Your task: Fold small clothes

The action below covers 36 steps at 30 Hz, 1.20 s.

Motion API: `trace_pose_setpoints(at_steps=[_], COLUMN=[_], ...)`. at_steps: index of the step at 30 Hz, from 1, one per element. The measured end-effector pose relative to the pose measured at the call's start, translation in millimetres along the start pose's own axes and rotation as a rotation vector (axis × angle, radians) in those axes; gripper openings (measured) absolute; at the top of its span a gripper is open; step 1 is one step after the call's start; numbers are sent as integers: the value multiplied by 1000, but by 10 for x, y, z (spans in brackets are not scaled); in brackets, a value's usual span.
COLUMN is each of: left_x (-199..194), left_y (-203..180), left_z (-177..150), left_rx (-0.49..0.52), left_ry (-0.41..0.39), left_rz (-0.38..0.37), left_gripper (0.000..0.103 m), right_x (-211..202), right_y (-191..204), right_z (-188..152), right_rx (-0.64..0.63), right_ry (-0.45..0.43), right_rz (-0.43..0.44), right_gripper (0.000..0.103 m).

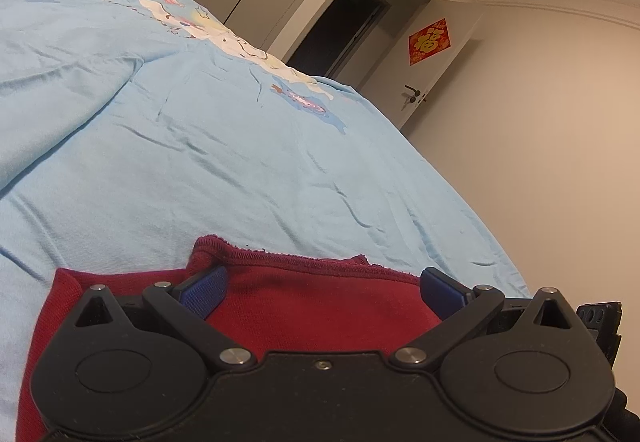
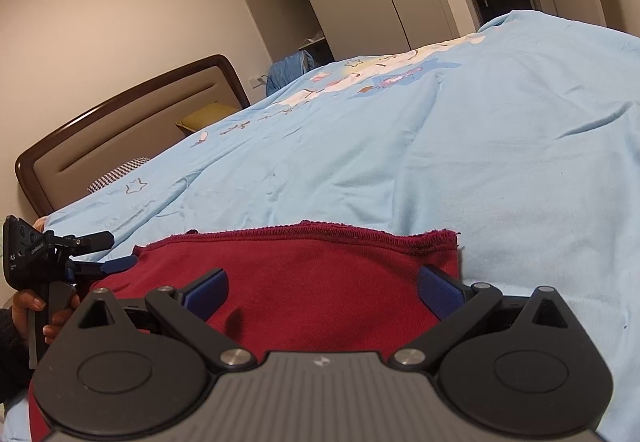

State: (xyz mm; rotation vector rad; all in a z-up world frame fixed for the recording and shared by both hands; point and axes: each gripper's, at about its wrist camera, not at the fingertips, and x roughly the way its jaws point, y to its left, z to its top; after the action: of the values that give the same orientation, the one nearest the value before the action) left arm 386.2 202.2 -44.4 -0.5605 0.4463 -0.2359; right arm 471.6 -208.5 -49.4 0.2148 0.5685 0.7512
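Observation:
A dark red small garment (image 1: pixel 304 306) lies flat on the light-blue quilt (image 1: pixel 200 162), its stitched hem toward the far side. My left gripper (image 1: pixel 320 292) hovers low over it, open, blue pads (image 1: pixel 202 292) wide apart, and the cloth's left corner curls up against the left pad. In the right wrist view the same garment (image 2: pixel 320 274) spreads beneath my right gripper (image 2: pixel 322 294), also open, with nothing pinched. The left gripper (image 2: pixel 106 252) shows there at the garment's left edge, held by a hand (image 2: pixel 32 306), jaws apart.
The quilt (image 2: pixel 480 162) covers a wide bed with a brown headboard (image 2: pixel 120 122) at the left. The bed's edge drops off at the right (image 1: pixel 460 202). Beyond stand a wardrobe (image 2: pixel 340 2) and a door (image 1: pixel 432 74) with a red decoration.

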Motion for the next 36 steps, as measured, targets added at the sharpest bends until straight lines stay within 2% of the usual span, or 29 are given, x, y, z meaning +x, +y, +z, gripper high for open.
trace_pose_setpoints(at_steps=[4, 8, 10, 16, 19, 26, 31, 36], left_x=[-40, -218, -347, -817, -1083, -1669, -1884, -1946], left_y=[-92, -365, -495, -806, -935, -1013, -978, -921], left_z=[49, 58, 73, 76, -16, -438, -858, -1101], left_rx=[19, 108, 145, 171, 193, 138, 64, -22], left_ry=[13, -29, -55, -109, -121, -152, -136, -103], left_rz=[35, 123, 141, 252, 348, 431, 497, 480], left_gripper=[102, 102, 102, 102, 102, 102, 102, 102], right_x=[-13, -107, -207, -580, -726, -802, -719, -626], right_y=[15, 266, 409, 897, 1147, 1676, 1857, 1979], right_z=[46, 116, 130, 139, 66, -336, -689, -952], right_rx=[5, -96, -142, -238, -265, -376, -372, -394], right_ry=[16, 38, 30, -23, -62, -134, -164, -187], right_rz=[-7, -106, -132, -118, -111, -206, -258, -298], right_gripper=[102, 103, 103, 103, 103, 103, 103, 103])
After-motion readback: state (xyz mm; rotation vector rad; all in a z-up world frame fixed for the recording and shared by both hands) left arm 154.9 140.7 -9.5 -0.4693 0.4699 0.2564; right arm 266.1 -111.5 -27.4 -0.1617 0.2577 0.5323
